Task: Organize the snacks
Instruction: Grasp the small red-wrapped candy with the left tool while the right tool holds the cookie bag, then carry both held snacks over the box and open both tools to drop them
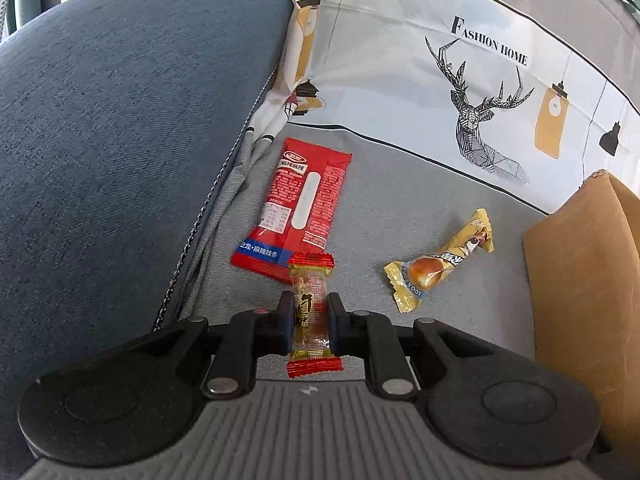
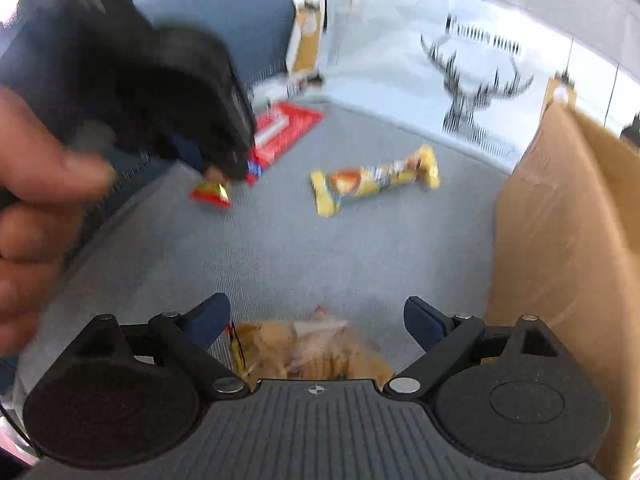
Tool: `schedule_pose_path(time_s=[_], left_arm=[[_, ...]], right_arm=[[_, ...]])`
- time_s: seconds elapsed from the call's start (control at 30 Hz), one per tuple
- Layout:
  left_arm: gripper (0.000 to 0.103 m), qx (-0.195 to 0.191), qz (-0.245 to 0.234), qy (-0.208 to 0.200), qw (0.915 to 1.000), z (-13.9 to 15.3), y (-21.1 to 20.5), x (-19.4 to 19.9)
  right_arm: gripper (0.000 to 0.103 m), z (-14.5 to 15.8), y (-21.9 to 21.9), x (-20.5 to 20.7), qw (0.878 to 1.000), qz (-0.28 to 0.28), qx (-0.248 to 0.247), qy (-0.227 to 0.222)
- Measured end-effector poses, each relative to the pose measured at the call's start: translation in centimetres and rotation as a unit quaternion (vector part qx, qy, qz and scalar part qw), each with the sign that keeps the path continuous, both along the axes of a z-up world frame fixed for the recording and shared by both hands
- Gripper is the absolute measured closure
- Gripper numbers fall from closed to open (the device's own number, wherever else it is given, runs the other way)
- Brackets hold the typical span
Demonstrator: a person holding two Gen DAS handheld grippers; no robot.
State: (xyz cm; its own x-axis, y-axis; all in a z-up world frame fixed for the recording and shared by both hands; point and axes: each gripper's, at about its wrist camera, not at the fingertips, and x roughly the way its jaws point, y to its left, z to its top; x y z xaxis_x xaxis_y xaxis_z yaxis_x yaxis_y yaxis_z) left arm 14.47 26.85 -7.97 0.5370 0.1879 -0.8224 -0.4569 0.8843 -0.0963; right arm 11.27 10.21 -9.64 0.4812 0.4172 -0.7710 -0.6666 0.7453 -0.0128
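My left gripper (image 1: 310,304) is shut on a slim clear candy bar (image 1: 312,272) with red ends, held upright above the grey cloth. Beyond it lies a red snack packet (image 1: 304,200), and to the right a yellow drumstick snack (image 1: 436,264). In the right wrist view my right gripper (image 2: 318,312) stands open, its blue pads wide apart. A blurred clear bag of tan biscuits (image 2: 312,352) lies low between the jaws, and neither pad touches it. That view also has the left gripper (image 2: 218,168) with the candy bar's end (image 2: 212,194), the red packet (image 2: 284,128) and the yellow snack (image 2: 376,180).
A cardboard box (image 1: 580,280) stands on the right, with its wall close to my right gripper (image 2: 560,240). A blue-grey cushion (image 1: 120,140) fills the left. A deer-print cloth (image 1: 480,120) rises behind. A hand (image 2: 32,200) grips the left tool.
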Motion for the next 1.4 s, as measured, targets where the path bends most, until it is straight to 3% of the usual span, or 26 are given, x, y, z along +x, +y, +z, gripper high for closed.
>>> schedule_pose_path(time_s=[0.07, 0.13, 0.17, 0.23, 0.27, 0.3, 0.5, 0.6, 0.63, 0.67, 0.7, 0.77, 0.87, 1.0, 1.07, 1.13, 1.2, 1.23, 1.3, 1.4], left_arm=[[0.086, -0.002, 0.001, -0.002, 1.0000, 0.0, 0.1, -0.1], [0.086, -0.003, 0.001, -0.003, 1.0000, 0.2, 0.2, -0.2], [0.086, -0.003, 0.001, -0.005, 1.0000, 0.3, 0.2, -0.3], [0.086, -0.005, 0.004, -0.010, 0.9999, 0.5, 0.3, -0.6], [0.086, -0.006, 0.006, -0.014, 0.9999, 0.7, 0.3, -0.7], [0.086, -0.008, 0.008, -0.017, 0.9998, 0.9, 0.3, -0.9], [0.086, -0.016, 0.016, -0.045, 0.9988, 2.3, -0.1, -2.4], [0.086, -0.014, 0.014, -0.047, 0.9987, 2.6, -0.5, -3.3], [0.086, -0.014, 0.013, -0.049, 0.9986, 2.8, -0.6, -3.6], [0.086, -0.014, 0.012, -0.051, 0.9985, 2.9, -0.8, -3.9], [0.086, -0.015, 0.011, -0.054, 0.9984, 3.1, -0.9, -4.3], [0.086, -0.017, 0.010, -0.056, 0.9982, 3.3, -1.2, -4.9], [0.086, -0.018, 0.007, -0.059, 0.9981, 3.6, -1.8, -6.1], [0.086, -0.013, -0.002, -0.062, 0.9980, 4.2, -2.8, -7.3], [0.086, -0.009, -0.006, -0.062, 0.9980, 4.5, -3.2, -7.8], [0.086, -0.005, -0.008, -0.062, 0.9980, 4.8, -3.5, -8.2], [0.086, -0.001, -0.010, -0.061, 0.9981, 5.2, -3.6, -8.6], [0.086, 0.001, -0.012, -0.063, 0.9980, 5.5, -3.7, -8.8], [0.086, 0.005, -0.015, -0.066, 0.9977, 5.8, -3.9, -9.3], [0.086, 0.005, -0.016, -0.067, 0.9976, 6.2, -4.1, -9.6]], right_arm=[[0.009, -1.0, 0.4, 0.4, 1.000, -0.008, -0.010, 0.024], [0.022, -1.3, 0.5, 0.4, 0.999, -0.015, -0.003, 0.029], [0.044, -1.1, 0.5, 0.4, 0.999, -0.012, 0.004, 0.030], [0.056, -0.7, 0.5, 0.3, 1.000, -0.009, 0.011, 0.026], [0.085, -0.6, 0.4, 0.3, 1.000, -0.008, 0.013, 0.021], [0.103, -0.4, 0.3, 0.3, 1.000, -0.007, 0.014, 0.020], [0.103, 1.6, -1.3, 0.1, 0.998, -0.016, 0.057, 0.008], [0.100, 2.2, -2.7, 0.6, 0.996, -0.038, 0.081, 0.025], [0.094, 2.4, -3.0, 0.6, 0.995, -0.045, 0.083, 0.033], [0.077, 2.5, -3.1, 0.6, 0.995, -0.041, 0.084, 0.045], [0.050, 2.7, -3.2, 0.5, 0.994, -0.032, 0.086, 0.058], [0.023, 3.1, -3.2, -0.5, 0.995, -0.010, 0.080, 0.058], [0.014, 2.9, -2.1, -2.7, 0.998, 0.034, 0.033, 0.041], [0.008, 0.6, -1.2, -4.0, 0.997, 0.038, -0.045, 0.050], [0.010, 0.3, -0.8, -4.6, 0.997, 0.047, -0.051, 0.036], [0.020, 0.3, -0.8, -5.0, 0.997, 0.059, -0.048, 0.022], [0.041, 0.7, -1.1, -5.1, 0.997, 0.060, -0.037, 0.012], [0.044, 1.0, -1.2, -5.0, 0.997, 0.062, -0.033, 0.006], [0.062, 1.6, -1.8, -4.9, 0.998, 0.064, -0.020, 0.004], [0.074, 2.2, -2.6, -4.8, 0.998, 0.064, -0.013, 0.002]])
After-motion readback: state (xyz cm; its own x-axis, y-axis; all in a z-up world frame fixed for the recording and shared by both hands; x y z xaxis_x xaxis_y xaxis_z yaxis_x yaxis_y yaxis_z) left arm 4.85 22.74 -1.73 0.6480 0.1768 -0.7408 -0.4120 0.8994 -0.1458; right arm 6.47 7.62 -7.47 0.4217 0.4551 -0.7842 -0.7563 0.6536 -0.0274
